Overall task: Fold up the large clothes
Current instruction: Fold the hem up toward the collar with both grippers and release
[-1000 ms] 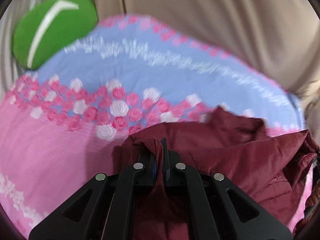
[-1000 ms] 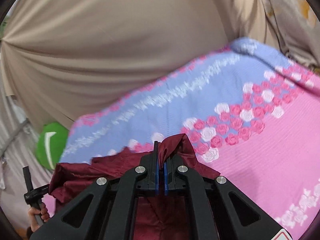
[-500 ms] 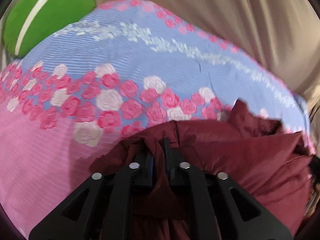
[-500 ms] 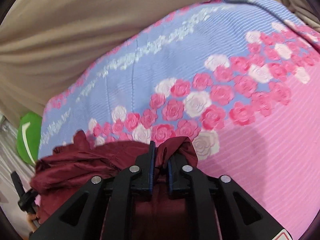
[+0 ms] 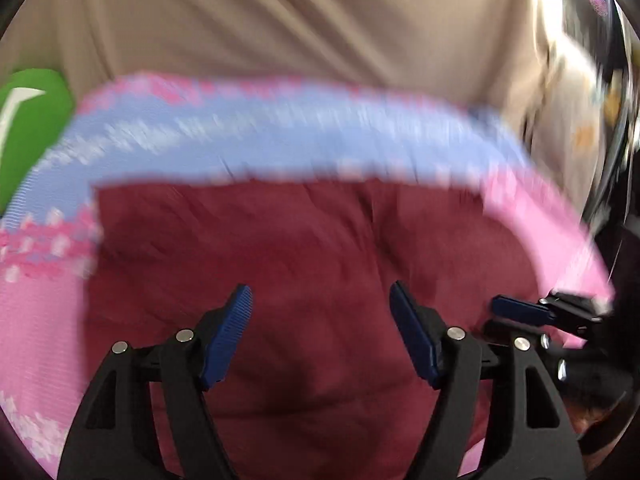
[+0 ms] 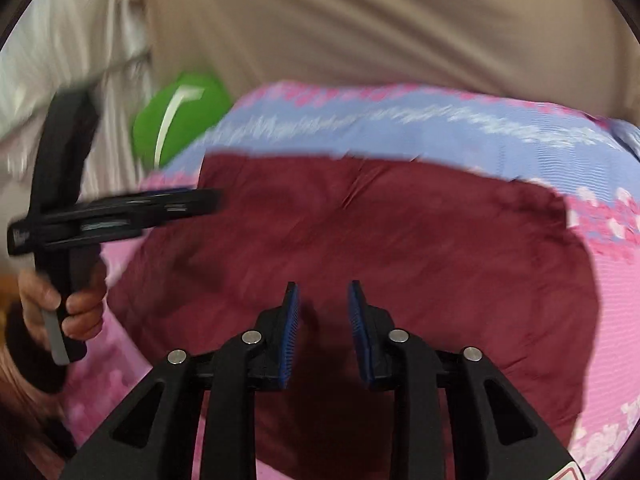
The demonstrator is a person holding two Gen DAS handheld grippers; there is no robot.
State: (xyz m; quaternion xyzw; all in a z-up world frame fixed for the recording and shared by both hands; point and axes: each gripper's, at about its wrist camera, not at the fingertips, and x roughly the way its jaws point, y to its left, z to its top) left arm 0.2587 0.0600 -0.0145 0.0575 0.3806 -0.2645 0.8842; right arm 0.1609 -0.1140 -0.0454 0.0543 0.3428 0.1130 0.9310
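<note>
Both your left gripper (image 5: 320,300) and right gripper (image 6: 322,296) hover with fingers spread, empty, above the dark red padded garment (image 6: 380,248), which lies folded across the pink-and-blue floral bed (image 6: 440,120). Check its far edge sits even before you regrasp.

Pink-and-blue floral bedsheet (image 6: 460,128) blurred; green cushion (image 6: 180,112), apparently at far corner; beige curtain (image 6: 380,20) behind

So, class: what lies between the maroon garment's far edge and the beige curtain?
In both wrist views, only a blurred band of the floral bedspread separates the maroon garment from the beige curtain; nothing else lies there.
</note>
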